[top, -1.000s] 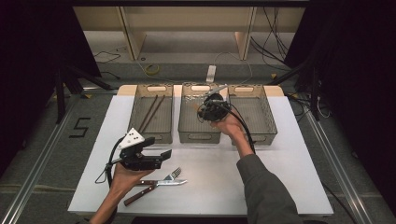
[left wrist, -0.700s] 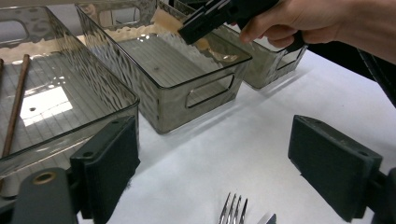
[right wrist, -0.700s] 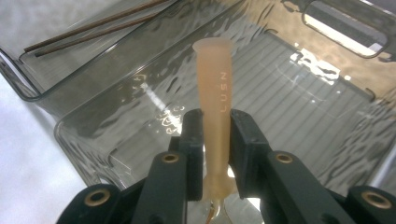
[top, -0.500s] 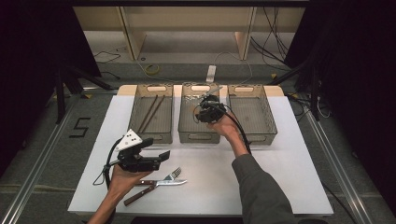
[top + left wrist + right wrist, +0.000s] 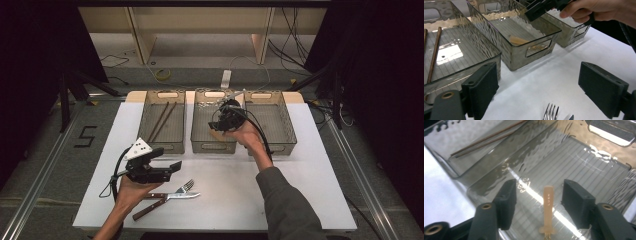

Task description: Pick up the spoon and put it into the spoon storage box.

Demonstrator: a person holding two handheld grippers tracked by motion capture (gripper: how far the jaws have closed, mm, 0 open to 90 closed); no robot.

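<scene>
Surface (image 5: 310, 165): unchanged since the earlier frame. Middle bin (image 5: 207, 131), far edge: right gripper (image 5: 538, 202) remains over it, jaws just opening, now apart around a tan-handled utensil (image 5: 548, 207) lying inside. Left gripper (image 5: 544, 92): stationary near the fork (image 5: 186, 186), jaws wide, empty.

The high view looks forward and down over the whole surface (image 5: 310, 165); both gripper views sit close, sharing the middle bin (image 5: 214, 131) (image 5: 524, 42) (image 5: 564, 157).
</scene>
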